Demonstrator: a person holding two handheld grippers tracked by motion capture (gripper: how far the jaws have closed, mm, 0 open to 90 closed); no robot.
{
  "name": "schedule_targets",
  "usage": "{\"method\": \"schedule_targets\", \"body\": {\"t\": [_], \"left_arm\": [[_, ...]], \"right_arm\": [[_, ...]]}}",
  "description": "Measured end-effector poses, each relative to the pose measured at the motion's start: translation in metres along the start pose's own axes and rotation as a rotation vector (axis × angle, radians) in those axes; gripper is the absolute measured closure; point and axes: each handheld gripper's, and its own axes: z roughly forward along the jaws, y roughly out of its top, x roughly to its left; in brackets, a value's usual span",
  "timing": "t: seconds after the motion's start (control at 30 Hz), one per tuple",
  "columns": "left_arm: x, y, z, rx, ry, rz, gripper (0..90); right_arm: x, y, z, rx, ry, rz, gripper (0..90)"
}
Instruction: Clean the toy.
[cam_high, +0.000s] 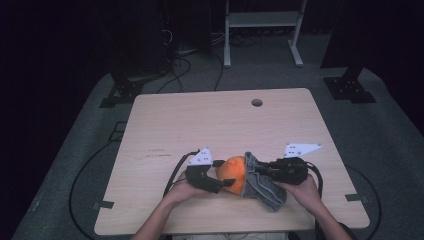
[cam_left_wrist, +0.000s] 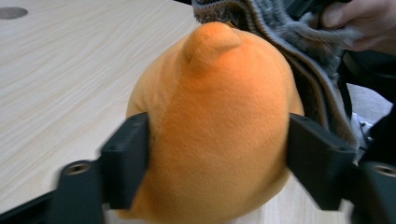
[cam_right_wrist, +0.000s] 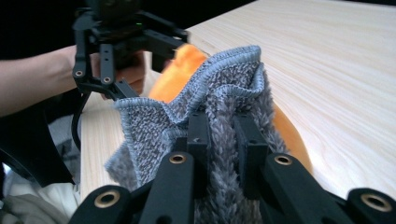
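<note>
The left tongs squeeze an orange plush toy near the front of the bench. The right tongs are clamped on a grey fuzzy cloth draped against that toy's far side.

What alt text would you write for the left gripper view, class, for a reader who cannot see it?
An orange plush toy sits between the left gripper's two black jaws, which touch its sides, on a pale wooden table. Behind it, a grey fuzzy cloth drapes against the toy, with a hand at the top right corner.
</note>
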Motion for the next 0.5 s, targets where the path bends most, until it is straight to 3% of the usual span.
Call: {"method": "schedule_targets", "body": {"t": [0.07, 0.13, 0.23, 0.37, 0.5], "left_arm": [[0.001, -0.001, 0.001, -0.004, 0.000, -0.017, 30.7], [0.001, -0.002, -0.001, -0.005, 0.001, -0.028, 30.8], [-0.002, -0.001, -0.003, -0.014, 0.017, -0.022, 33.1], [-0.007, 0.015, -0.011, -0.022, 0.053, -0.023, 36.6], [-0.016, 0.026, -0.018, 0.021, 0.101, 0.041, 37.7]], "right_arm": [[-0.005, -0.004, -0.005, 0.010, -0.038, 0.003, 78.2], [-0.013, -0.011, -0.010, 0.022, -0.061, 0.040, 78.1], [-0.015, -0.015, -0.016, 0.045, -0.092, 0.046, 78.1], [0.003, -0.001, -0.023, 0.003, -0.070, -0.005, 78.2], [0.032, 0.026, -0.016, -0.061, -0.005, -0.088, 78.2]]}}
